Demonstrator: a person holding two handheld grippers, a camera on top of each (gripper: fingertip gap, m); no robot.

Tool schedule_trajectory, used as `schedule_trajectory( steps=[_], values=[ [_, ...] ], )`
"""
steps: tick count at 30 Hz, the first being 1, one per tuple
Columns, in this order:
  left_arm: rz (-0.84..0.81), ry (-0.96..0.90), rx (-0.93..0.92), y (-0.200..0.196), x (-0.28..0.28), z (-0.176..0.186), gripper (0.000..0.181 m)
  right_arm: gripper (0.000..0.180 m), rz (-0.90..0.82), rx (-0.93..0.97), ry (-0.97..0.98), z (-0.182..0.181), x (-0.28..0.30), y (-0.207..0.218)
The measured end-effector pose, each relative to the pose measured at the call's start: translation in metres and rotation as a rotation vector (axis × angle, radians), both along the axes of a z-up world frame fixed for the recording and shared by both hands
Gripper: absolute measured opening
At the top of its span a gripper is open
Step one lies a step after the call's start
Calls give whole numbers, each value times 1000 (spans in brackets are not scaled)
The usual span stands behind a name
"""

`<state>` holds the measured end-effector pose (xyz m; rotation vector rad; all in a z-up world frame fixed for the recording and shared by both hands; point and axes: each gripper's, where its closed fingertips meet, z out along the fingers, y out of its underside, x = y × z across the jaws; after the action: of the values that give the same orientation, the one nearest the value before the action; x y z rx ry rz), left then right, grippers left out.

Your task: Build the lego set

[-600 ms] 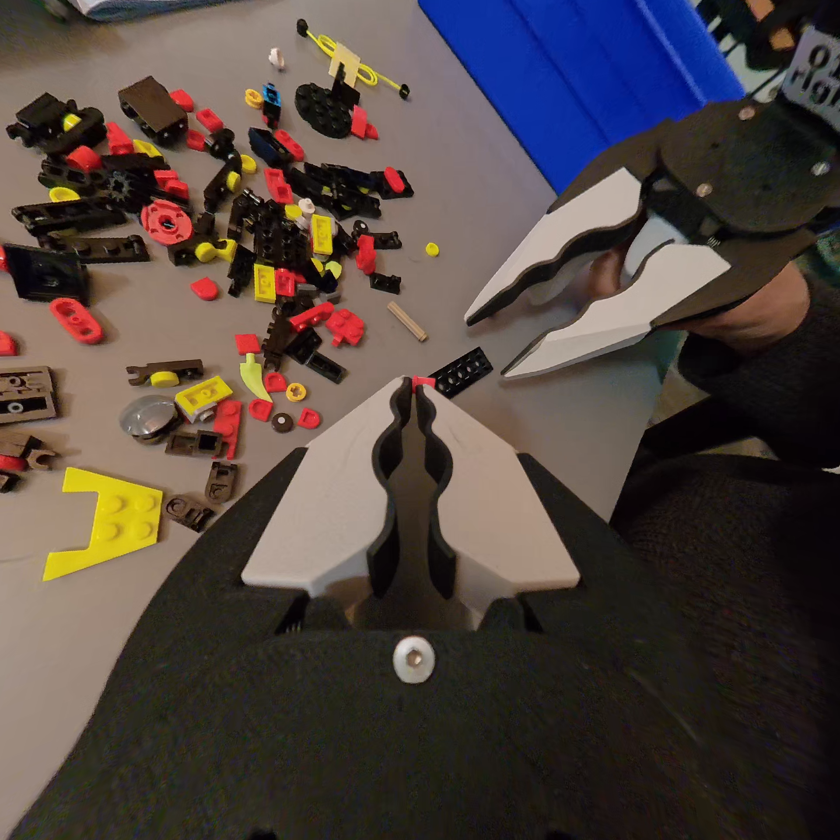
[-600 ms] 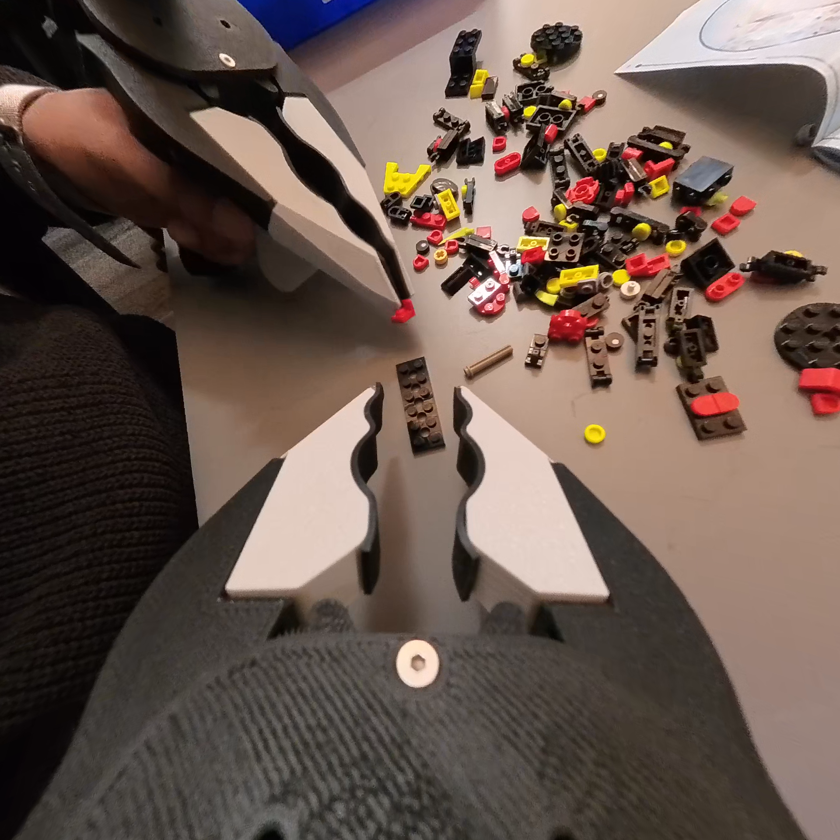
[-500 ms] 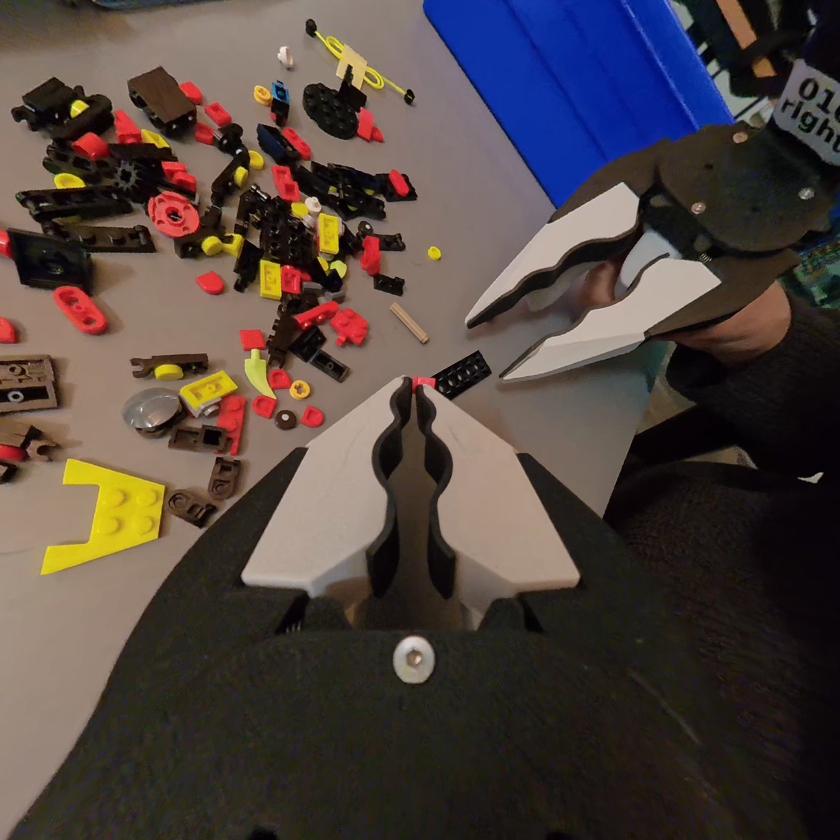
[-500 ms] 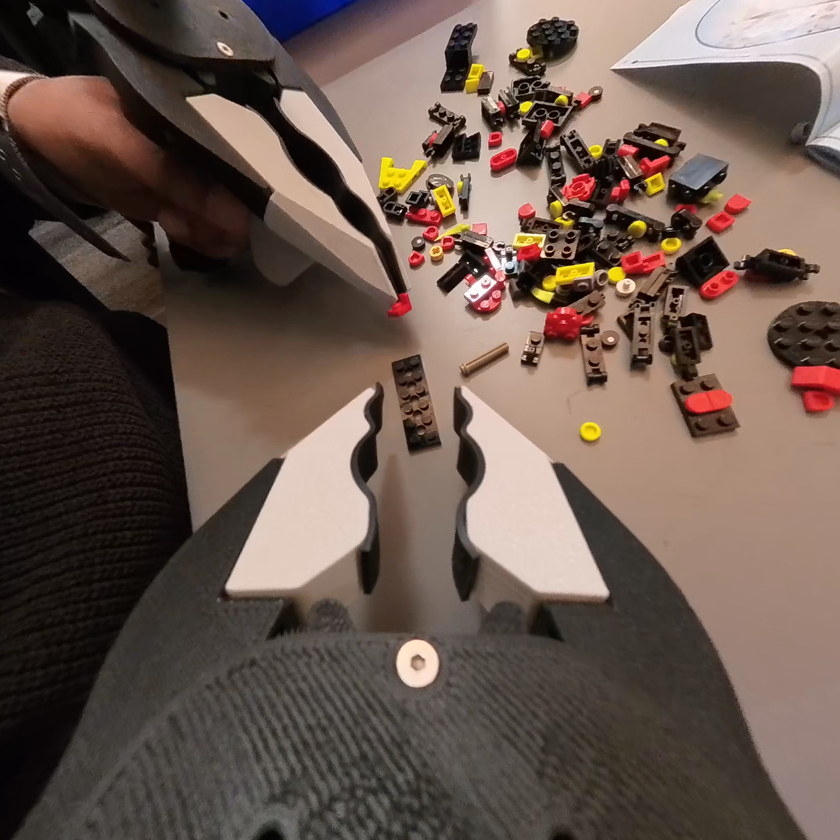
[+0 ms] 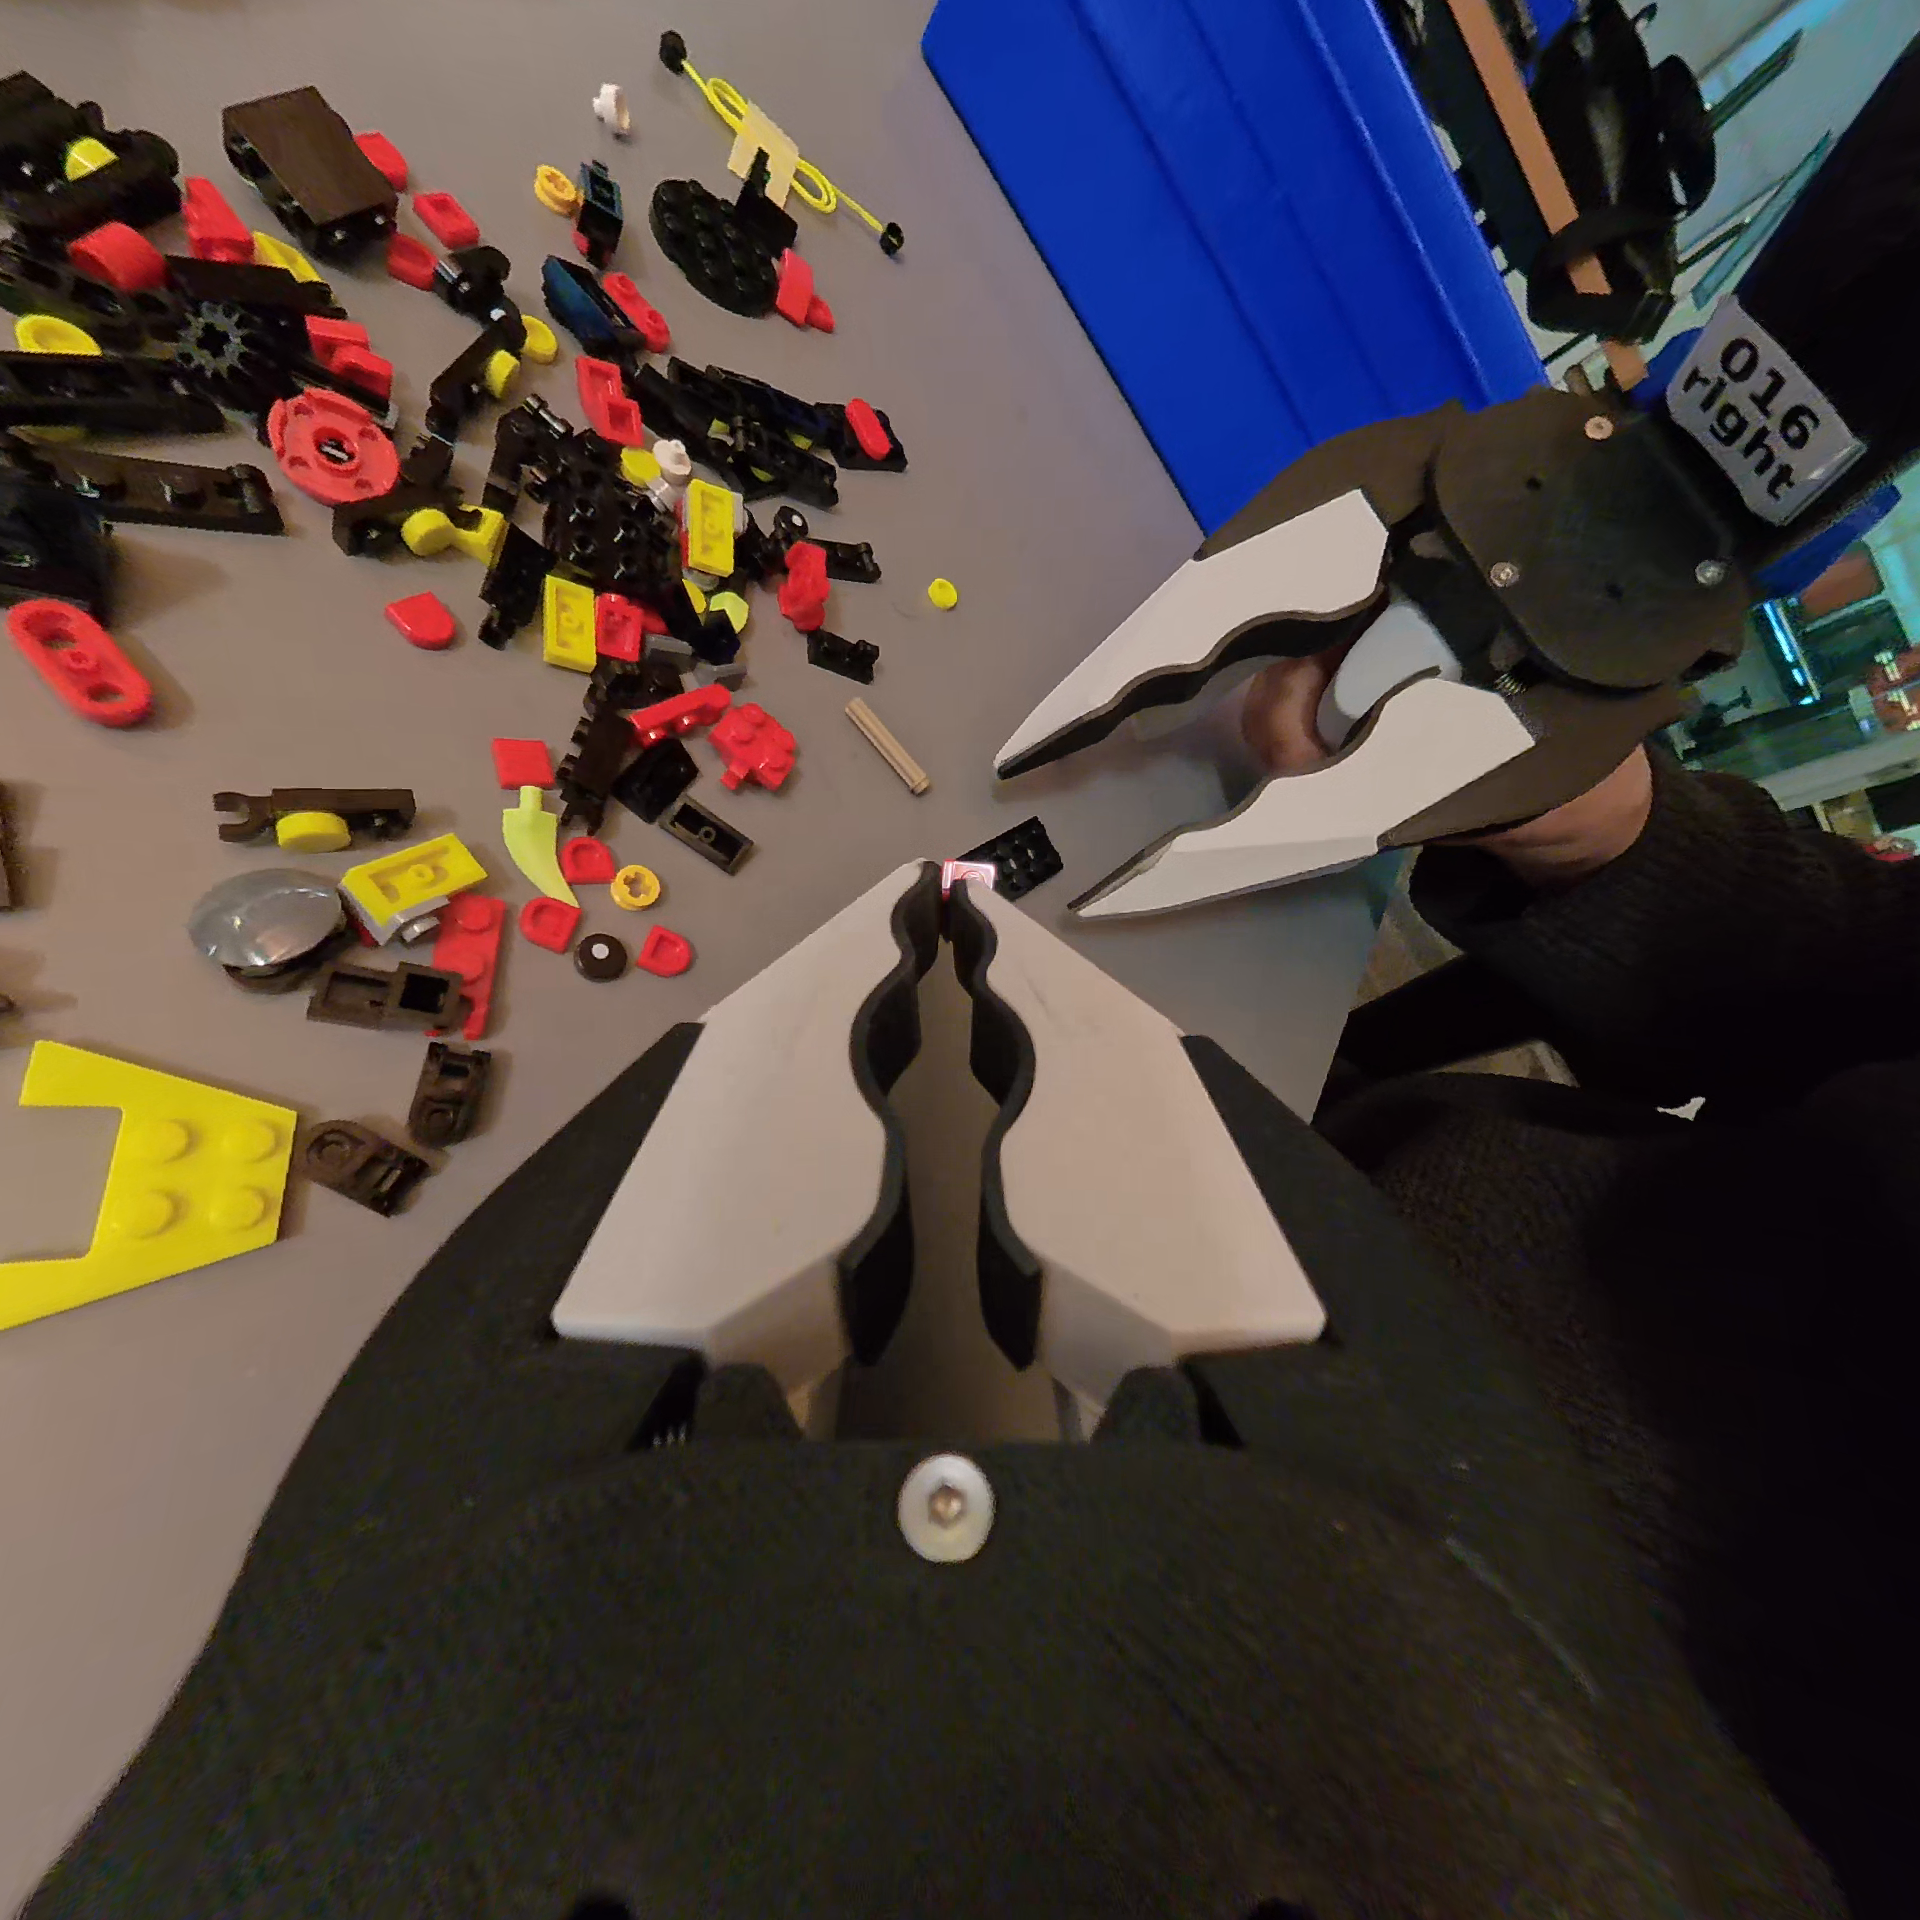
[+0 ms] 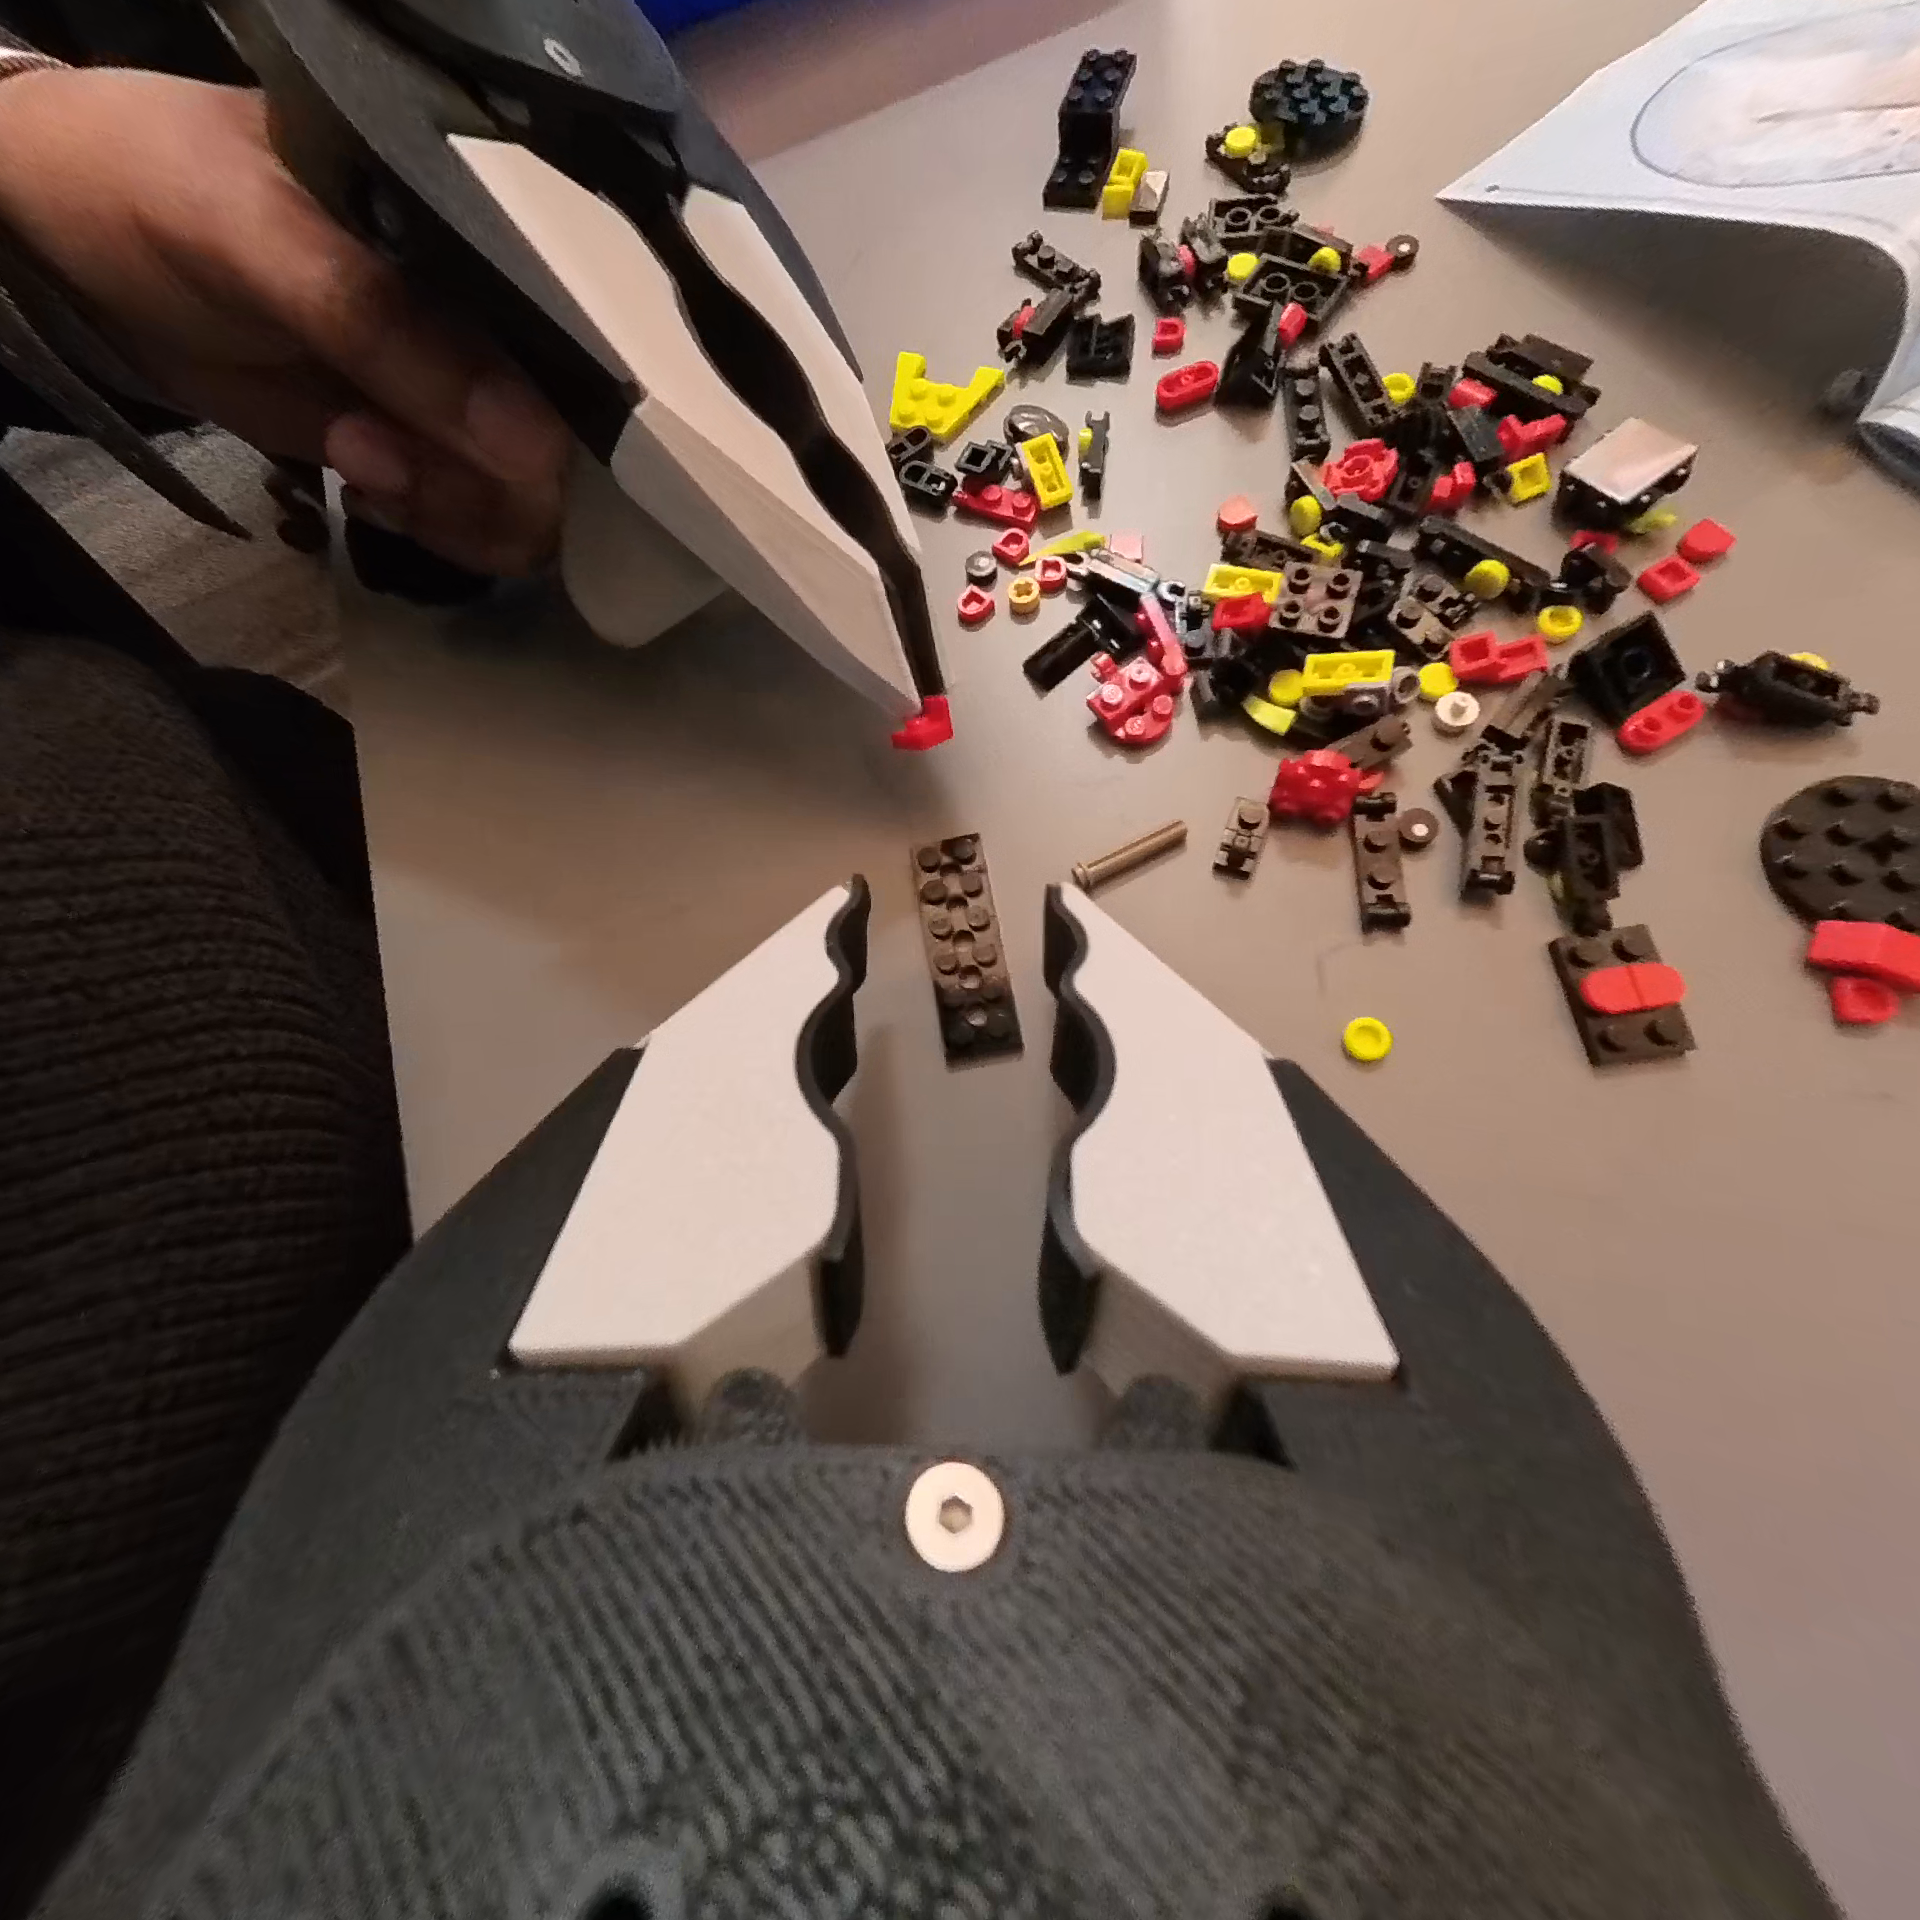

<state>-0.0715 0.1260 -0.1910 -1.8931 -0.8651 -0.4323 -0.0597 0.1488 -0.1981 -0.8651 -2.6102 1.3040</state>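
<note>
Plate (image 6: pixel 964 948) between right claw (image 6: pixel 954 902) fingers, loose-piece pile (image 6: pixel 1382 582) beyond, rightward.

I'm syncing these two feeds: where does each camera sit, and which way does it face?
Left wrist view: on the left gripper, facing along its fingers shut on a red piece; the right gripper and a hand show.
Right wrist view: on the right gripper, facing the black plate between its open fingers; the left gripper and its hand show.
Both share the plate, red piece, brick pile and table.
</note>
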Motion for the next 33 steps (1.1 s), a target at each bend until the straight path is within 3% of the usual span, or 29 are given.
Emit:
schedule_trajectory(
  steps=[9,16,20,26,33],
  values=[
    [-7,17,91,7,4,16,0,29,18,-117,12,20,4,-15],
    [68,102,159,2,-10,35,0,12,-110,-487,-232,45,-5,-12],
    [101,226,154,2,-14,44,0,10,-178,-614,-214,62,-17,-11],
    [130,355,164,6,-11,57,0,15,-237,-676,-210,67,-23,-19],
    [152,410,161,8,-9,61,0,2,-203,-741,-291,67,-19,-21]
  ],
)
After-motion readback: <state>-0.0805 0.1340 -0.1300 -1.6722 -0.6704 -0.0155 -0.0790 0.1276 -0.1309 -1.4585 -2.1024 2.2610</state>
